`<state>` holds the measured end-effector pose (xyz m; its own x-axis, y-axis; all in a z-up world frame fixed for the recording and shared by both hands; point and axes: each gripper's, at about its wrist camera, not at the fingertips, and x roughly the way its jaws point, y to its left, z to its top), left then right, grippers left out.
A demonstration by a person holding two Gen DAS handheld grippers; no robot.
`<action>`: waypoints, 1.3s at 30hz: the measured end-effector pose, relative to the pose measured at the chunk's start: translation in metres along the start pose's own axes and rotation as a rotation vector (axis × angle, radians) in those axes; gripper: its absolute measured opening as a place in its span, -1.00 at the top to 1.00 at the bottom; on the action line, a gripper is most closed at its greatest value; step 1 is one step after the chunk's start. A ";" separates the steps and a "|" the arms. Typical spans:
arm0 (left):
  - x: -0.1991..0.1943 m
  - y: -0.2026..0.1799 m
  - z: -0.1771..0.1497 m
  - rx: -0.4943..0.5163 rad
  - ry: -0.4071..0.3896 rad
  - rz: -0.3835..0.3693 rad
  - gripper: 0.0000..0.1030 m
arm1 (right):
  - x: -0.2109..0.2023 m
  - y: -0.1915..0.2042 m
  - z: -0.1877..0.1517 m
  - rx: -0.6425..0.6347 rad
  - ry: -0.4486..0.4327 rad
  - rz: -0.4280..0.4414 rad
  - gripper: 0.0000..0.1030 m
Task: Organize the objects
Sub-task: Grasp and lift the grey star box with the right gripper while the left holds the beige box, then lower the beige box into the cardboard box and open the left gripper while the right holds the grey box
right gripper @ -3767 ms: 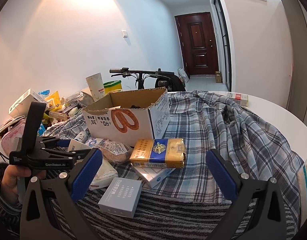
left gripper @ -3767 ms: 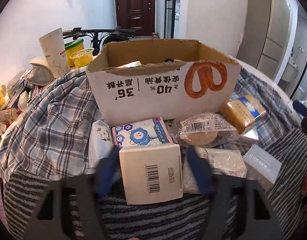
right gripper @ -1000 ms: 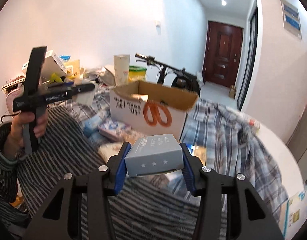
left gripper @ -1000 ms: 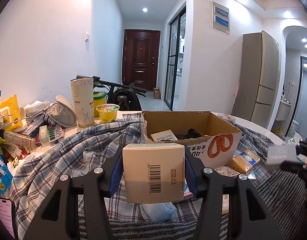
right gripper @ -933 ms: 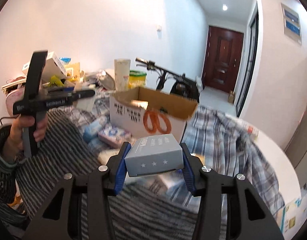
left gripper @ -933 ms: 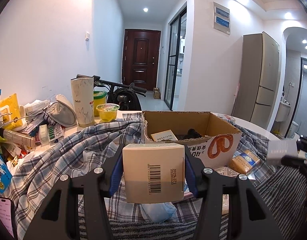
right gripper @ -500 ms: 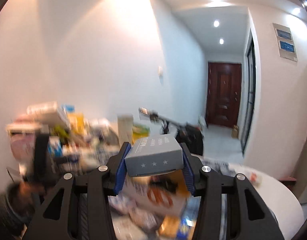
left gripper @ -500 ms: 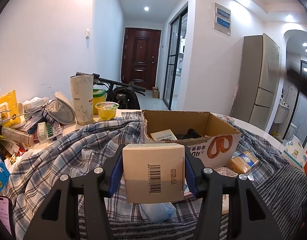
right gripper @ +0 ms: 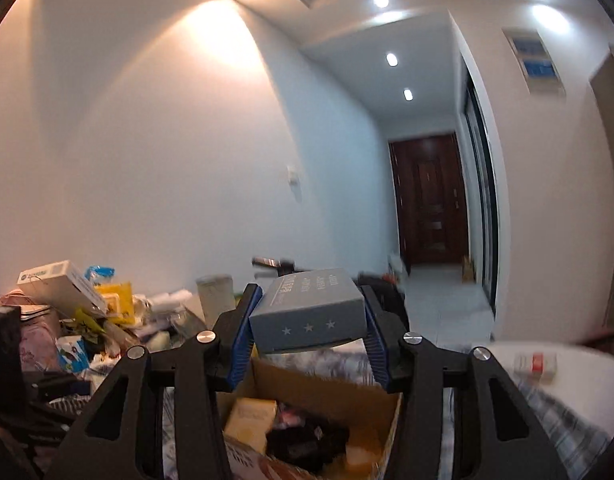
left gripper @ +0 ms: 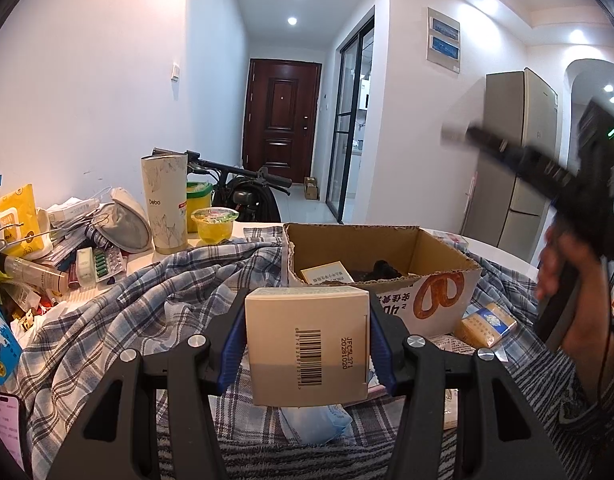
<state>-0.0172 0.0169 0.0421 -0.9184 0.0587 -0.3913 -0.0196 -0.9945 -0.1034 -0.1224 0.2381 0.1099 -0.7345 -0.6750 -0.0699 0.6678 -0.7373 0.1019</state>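
Both pairs of jaws are clenched on boxes: the left gripper (left gripper: 307,344) grasps a beige box (left gripper: 307,344) with a barcode on its near face, and the right gripper (right gripper: 309,330) grasps a grey-blue box (right gripper: 309,312) marked with three stars. From the right wrist the grey-blue box hangs over the open cardboard box (right gripper: 319,400), where a yellow packet (right gripper: 249,418) and something dark (right gripper: 307,438) lie inside. From the left wrist the beige box is held short of that cardboard box (left gripper: 427,304), above the plaid cloth (left gripper: 147,312) that covers the surface (left gripper: 503,256) — a blue packet (left gripper: 315,420) lies below it and a gold-and-blue pack (left gripper: 487,322) sits by the carton's pretzel-printed side. Off to the left stand a tall white cup (left gripper: 165,200), a jelly cup (left gripper: 214,224) and a heap of packets (left gripper: 35,240); a bicycle (left gripper: 243,188) stands behind. The person's right hand (left gripper: 567,272) shows blurred at the right edge, raised with its tool. Against a second ago, the left gripper's view is unchanged, while the right one has swung up from beside the carton to over its opening, its grip the same. Counted: two grippers, two held boxes, one carton.
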 end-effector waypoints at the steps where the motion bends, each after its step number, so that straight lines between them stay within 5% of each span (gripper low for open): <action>1: 0.001 0.000 0.000 0.001 0.001 0.001 -0.07 | 0.002 -0.005 -0.004 0.006 0.018 -0.003 0.08; 10: 0.002 -0.002 0.000 0.014 0.006 0.017 -0.07 | 0.022 -0.012 -0.020 0.053 0.146 0.048 0.08; 14: 0.004 -0.005 0.001 0.033 0.016 0.031 -0.07 | 0.024 -0.019 -0.025 0.161 0.168 0.145 0.08; 18: 0.003 -0.018 0.010 0.079 0.029 0.060 -0.07 | 0.020 -0.031 -0.024 0.197 0.158 0.150 0.08; 21: 0.009 -0.021 0.032 -0.007 0.114 -0.028 -0.07 | 0.017 -0.046 -0.026 0.284 0.144 0.193 0.08; 25: 0.013 -0.028 0.079 -0.106 0.130 -0.140 -0.07 | 0.020 -0.059 -0.028 0.370 0.147 0.205 0.08; 29: 0.015 -0.043 0.116 -0.101 0.041 -0.155 -0.07 | 0.021 -0.061 -0.028 0.374 0.156 0.189 0.08; 33: 0.029 -0.063 0.131 -0.008 -0.065 -0.061 -0.07 | 0.020 -0.055 -0.025 0.328 0.154 0.168 0.08; 39: 0.088 -0.071 0.113 0.053 -0.024 -0.061 -0.07 | 0.023 -0.043 -0.021 0.236 0.171 0.145 0.08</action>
<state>-0.1410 0.0830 0.1185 -0.9239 0.1183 -0.3638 -0.0965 -0.9923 -0.0774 -0.1649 0.2539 0.0827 -0.5898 -0.7820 -0.2014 0.7028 -0.6199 0.3489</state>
